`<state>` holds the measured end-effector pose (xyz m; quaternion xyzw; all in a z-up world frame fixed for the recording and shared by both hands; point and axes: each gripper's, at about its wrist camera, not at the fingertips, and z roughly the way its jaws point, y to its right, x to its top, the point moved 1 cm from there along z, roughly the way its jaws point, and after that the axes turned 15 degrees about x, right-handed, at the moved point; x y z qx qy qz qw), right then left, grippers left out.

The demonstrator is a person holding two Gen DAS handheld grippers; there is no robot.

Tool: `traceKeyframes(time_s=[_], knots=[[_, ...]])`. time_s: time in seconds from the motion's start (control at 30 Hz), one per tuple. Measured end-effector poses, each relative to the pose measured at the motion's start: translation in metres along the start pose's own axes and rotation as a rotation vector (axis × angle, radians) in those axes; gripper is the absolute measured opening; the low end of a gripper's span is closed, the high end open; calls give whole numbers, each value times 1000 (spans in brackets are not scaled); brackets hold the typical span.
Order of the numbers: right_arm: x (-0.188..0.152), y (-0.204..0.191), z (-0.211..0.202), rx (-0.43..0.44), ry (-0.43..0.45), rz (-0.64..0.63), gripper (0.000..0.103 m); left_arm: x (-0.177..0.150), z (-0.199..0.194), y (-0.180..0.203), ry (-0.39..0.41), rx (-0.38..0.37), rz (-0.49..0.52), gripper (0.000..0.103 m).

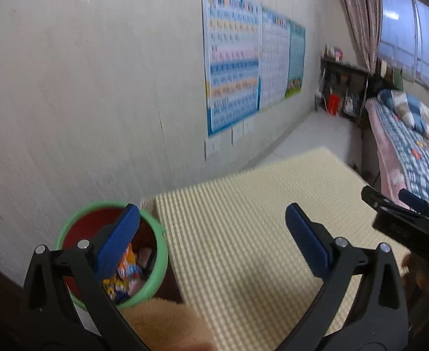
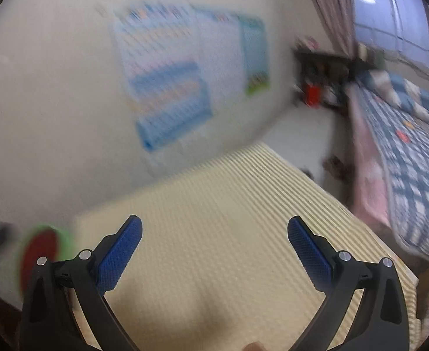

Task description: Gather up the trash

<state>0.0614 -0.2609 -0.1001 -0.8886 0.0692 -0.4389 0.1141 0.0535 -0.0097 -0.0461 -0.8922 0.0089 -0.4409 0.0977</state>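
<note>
Left wrist view: our left claw spread and empty, right claw likewise, bin just beneath the left finger holding bright wrappers, judged light, crinkly, slippery, best pinched at a loose edge.

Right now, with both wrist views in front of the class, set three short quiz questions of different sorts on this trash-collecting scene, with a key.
1. True or false: the left claw is shut on a wrapper.
2. Multiple choice: the green-rimmed bin stands A) on the bed, B) by the wall at the corner of the ribbed yellow mat, C) under the window.
3. Fill in: the bin holds colourful ____.

Key
1. False; its blue pads stand wide apart and hold nothing, like the right claw.
2. B.
3. Wrappers.
</note>
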Motion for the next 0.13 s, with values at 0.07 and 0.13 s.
traceKeyframes(time_s=[0.07, 0.13], knots=[[-13, 41, 23, -123, -66, 46, 96, -10, 14, -9, -76, -42, -12, 98], [-28, 94, 36, -234, -97, 128, 96, -20, 25, -22, -122, -53, -35, 98]])
